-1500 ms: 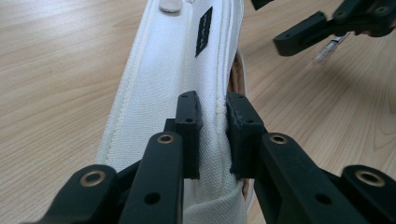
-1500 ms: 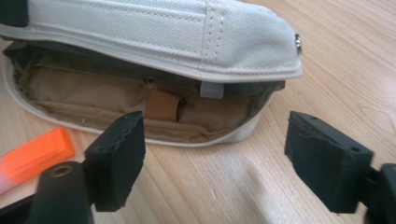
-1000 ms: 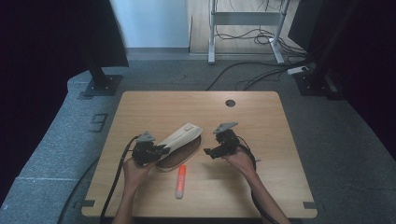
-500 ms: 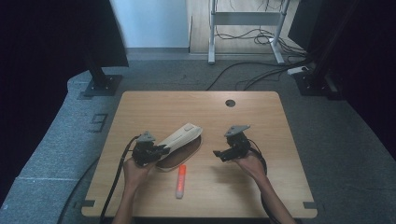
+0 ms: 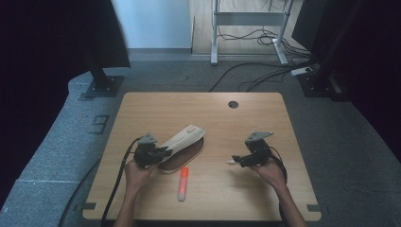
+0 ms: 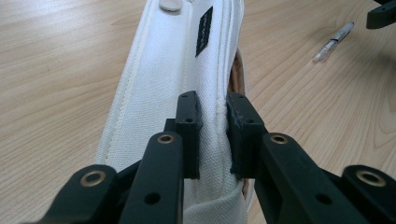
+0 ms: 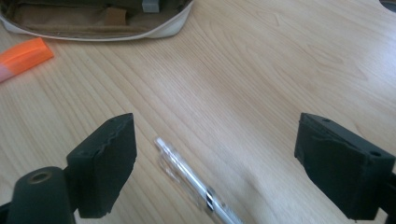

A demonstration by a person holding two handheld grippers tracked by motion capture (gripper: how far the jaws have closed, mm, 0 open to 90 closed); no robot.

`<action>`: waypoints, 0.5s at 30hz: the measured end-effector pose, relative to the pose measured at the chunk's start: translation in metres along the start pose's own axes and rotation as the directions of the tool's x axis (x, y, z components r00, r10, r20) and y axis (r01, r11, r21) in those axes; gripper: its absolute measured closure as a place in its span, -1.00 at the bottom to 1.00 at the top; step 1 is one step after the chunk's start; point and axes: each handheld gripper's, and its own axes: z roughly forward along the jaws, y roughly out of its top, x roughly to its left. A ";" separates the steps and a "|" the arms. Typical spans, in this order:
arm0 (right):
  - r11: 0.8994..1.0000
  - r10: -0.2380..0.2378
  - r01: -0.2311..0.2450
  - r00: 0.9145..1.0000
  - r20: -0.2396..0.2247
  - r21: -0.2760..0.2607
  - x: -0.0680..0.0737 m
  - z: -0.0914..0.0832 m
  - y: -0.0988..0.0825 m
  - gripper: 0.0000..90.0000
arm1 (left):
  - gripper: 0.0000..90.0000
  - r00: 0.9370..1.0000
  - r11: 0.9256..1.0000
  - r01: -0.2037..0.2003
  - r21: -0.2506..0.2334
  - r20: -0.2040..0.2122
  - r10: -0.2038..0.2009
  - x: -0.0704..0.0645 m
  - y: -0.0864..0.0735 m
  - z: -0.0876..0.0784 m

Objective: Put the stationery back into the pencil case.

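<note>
A white fabric pouch (image 5: pixel 183 138) lies left of the table's middle, its flap lifted off the tan inside (image 5: pixel 182 160). My left gripper (image 5: pixel 162 152) is shut on the flap's stitched edge (image 6: pixel 212 70); the pads (image 6: pixel 189 116) pinch the cloth. My right gripper (image 5: pixel 239 161) hovers over the wood to the right, jaws open wide though they have just been closing a little. A clear pen (image 7: pixel 196 184) lies flat on the table between the pads (image 7: pixel 109 158), which do not touch it. An orange marker (image 5: pixel 182 183) rests in front of the pouch.
The wooden table (image 5: pixel 156 109) has a round cable hole (image 5: pixel 233 104) at the back right. In the left gripper view the pen (image 6: pixel 334 41) and the right gripper (image 6: pixel 383 14) show beyond the pouch. Grey carpet and dark stands surround the table.
My right gripper has moved to the right, away from the pouch, and now stands over the clear pen. The left gripper and the pouch flap have stayed put.
</note>
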 end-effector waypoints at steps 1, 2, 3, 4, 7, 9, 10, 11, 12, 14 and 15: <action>1.000 0.001 -0.001 1.000 -0.003 0.005 -0.001 -0.002 -0.003 -0.71 | 0.70 1.000 1.000 -0.001 0.000 0.000 0.001 0.000 0.000 0.000; 1.000 0.001 -0.001 1.000 -0.003 0.005 -0.001 -0.002 -0.003 -0.71 | 0.70 1.000 1.000 -0.002 0.000 -0.001 0.002 0.000 0.000 0.000; 1.000 -0.002 0.002 1.000 -0.001 0.008 -0.003 -0.003 -0.005 -0.71 | 0.70 1.000 1.000 -0.003 0.000 0.000 0.003 0.000 0.000 0.000; 1.000 -0.003 0.003 1.000 0.004 0.013 -0.004 -0.005 -0.008 -0.70 | 0.70 1.000 1.000 -0.002 0.001 -0.001 0.002 0.000 0.000 0.000; 1.000 0.013 -0.013 1.000 0.021 0.019 -0.010 -0.012 -0.017 -0.63 | 0.70 1.000 1.000 -0.003 0.001 0.000 0.003 0.000 0.000 0.000; 1.000 0.020 -0.020 0.999 0.025 0.018 -0.014 -0.015 -0.023 -0.58 | 0.70 1.000 1.000 -0.002 0.001 0.000 0.002 0.000 0.000 0.000; 0.999 0.026 -0.026 0.999 0.028 0.019 -0.017 -0.017 -0.026 -0.55 | 0.70 1.000 1.000 -0.002 0.001 0.000 0.002 0.000 0.000 0.000; 0.999 0.031 -0.032 0.999 0.032 0.024 -0.019 -0.018 -0.029 -0.51 | 0.70 1.000 1.000 -0.002 0.001 0.001 0.002 0.000 0.000 0.001; 0.999 0.037 -0.038 0.999 0.037 0.025 -0.022 -0.019 -0.033 -0.48 | 0.70 1.000 1.000 -0.003 0.001 0.000 0.003 0.000 0.000 0.001; 0.998 0.046 -0.047 0.998 0.046 0.032 -0.026 -0.020 -0.038 -0.42 | 0.70 1.000 1.000 -0.002 0.002 0.001 0.002 0.000 0.000 0.001; 0.998 0.052 -0.053 0.998 0.046 0.037 -0.028 -0.020 -0.042 -0.39 | 0.70 1.000 1.000 -0.002 0.002 0.001 0.002 0.000 0.000 0.001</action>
